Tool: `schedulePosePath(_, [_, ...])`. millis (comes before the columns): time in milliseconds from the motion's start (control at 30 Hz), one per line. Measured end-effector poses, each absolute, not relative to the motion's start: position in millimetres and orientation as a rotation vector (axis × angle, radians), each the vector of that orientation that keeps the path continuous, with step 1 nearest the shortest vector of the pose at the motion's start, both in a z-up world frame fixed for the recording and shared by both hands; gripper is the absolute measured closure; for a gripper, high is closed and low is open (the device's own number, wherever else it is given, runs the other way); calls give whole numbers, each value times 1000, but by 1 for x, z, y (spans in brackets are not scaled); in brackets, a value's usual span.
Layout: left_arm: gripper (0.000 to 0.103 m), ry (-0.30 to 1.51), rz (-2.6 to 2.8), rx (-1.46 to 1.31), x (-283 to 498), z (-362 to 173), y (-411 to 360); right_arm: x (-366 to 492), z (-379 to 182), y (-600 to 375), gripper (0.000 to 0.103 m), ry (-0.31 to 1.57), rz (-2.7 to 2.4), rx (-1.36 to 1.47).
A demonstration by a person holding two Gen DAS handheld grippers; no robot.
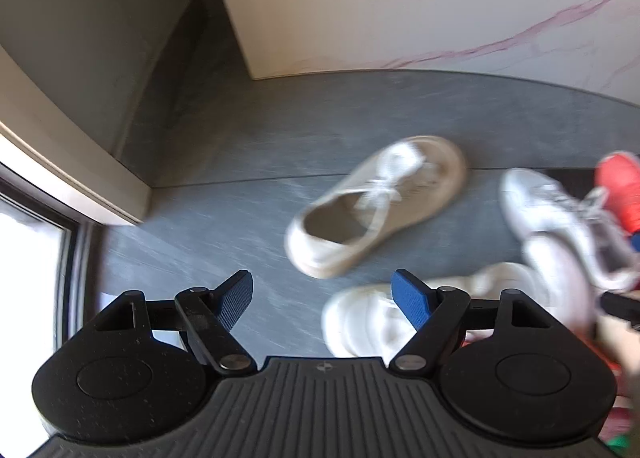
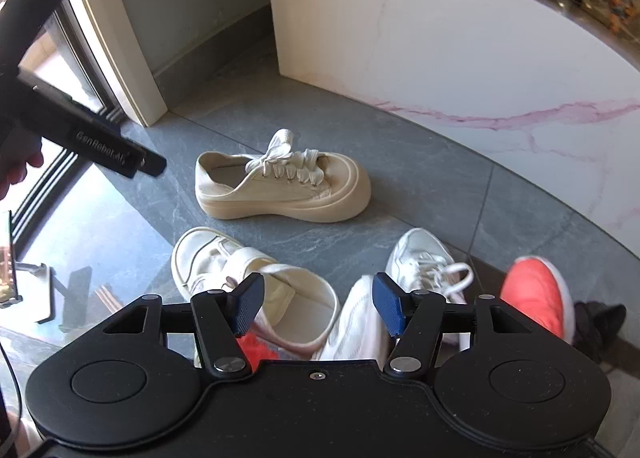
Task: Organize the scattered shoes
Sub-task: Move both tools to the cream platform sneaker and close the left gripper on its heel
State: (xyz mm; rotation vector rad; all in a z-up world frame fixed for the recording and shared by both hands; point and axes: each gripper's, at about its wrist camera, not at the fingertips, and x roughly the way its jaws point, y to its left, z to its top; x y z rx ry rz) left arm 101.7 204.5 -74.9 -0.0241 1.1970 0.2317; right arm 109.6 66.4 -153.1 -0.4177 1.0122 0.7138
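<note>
A grey stone-tile floor (image 2: 420,186) runs up to a white marble-veined cabinet panel (image 2: 460,58), with a glass door frame (image 2: 108,38) off to one side. Shoes lie scattered on the tiles. The cream platform sneaker (image 2: 280,186) serves as landmark: it stands upright on its sole, alone, laces loose, toe pointing toward the panel's side. Nearer the camera than it, a white canvas sneaker (image 2: 240,278) lies with its opening facing the right claw (image 2: 318,304). Beside that one, farther from the door than the cream sneaker, sit a white mesh trainer (image 2: 424,262) and a coral-red shoe (image 2: 536,294), bunched close together; whether they touch cannot be told.

Both claws are released and carry nothing. The right claw hovers with jaws spread just above the white canvas sneaker's collar. The left claw (image 1: 322,296) hangs above the floor on the door side of the cream platform sneaker (image 1: 376,206), its view blurred; from the right wrist its body shows as a black bar.

The sorting looks barely begun: no pair is lined up yet. The step in hand seems to be choosing a first shoe. The next move probably calls for lowering the right claw over the canvas sneaker's heel rim and pinching it, then setting it beside its mate.
</note>
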Motion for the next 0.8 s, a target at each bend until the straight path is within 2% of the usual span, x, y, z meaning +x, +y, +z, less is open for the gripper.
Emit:
schedulePosePath(333, [26,1043,285,-219,98,-128,239,145,-205,153,44,966,811,-522])
schedulePosePath(500, [26,1085,282,-189,111,-156,242,160,-231,184,45,919,869,-637])
schedulePosePath(800, [33,1133,279,-224,115,-175,251,178,-273,203,45,912,939,-802])
